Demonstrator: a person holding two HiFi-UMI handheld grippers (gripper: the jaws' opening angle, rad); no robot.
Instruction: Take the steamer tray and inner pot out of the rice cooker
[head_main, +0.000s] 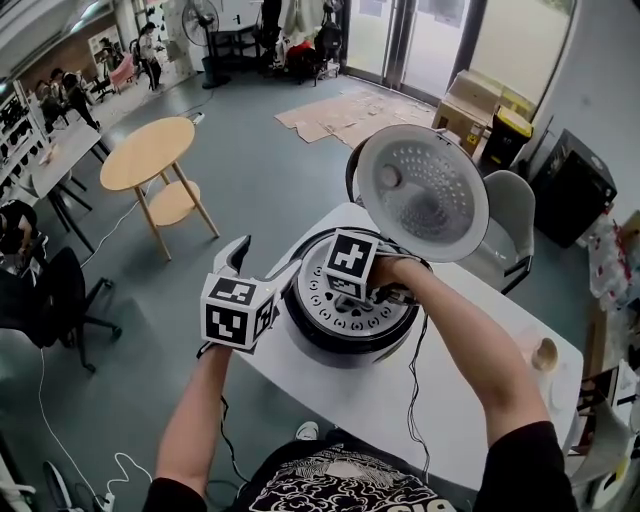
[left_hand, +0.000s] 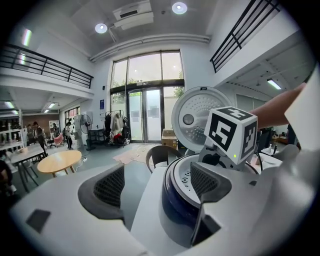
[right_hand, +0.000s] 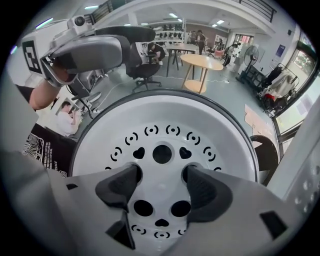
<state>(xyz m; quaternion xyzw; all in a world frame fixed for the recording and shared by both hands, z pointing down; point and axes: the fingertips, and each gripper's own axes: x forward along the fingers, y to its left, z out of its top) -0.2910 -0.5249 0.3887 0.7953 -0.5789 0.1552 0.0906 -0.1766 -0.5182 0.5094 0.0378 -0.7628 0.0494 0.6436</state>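
The rice cooker (head_main: 335, 345) stands on a white table (head_main: 480, 400) with its lid (head_main: 425, 190) swung up and back. Inside lies the white steamer tray (right_hand: 165, 125), pierced with round and heart-shaped holes; the inner pot is hidden under it. My right gripper (right_hand: 161, 182) points straight down onto the tray, open, with one fingertip at each of two round holes and the tray's middle between them. In the head view that right gripper (head_main: 372, 297) sits over the cooker's mouth. My left gripper (left_hand: 160, 185) is open at the cooker's left flank, holding nothing.
A round wooden side table (head_main: 150, 150) stands on the floor to the far left, an office chair (head_main: 50, 290) nearer left. A grey chair (head_main: 505, 225) is behind the table. A small wooden item (head_main: 545, 352) lies at the table's right, and a cable (head_main: 415, 400) runs across it.
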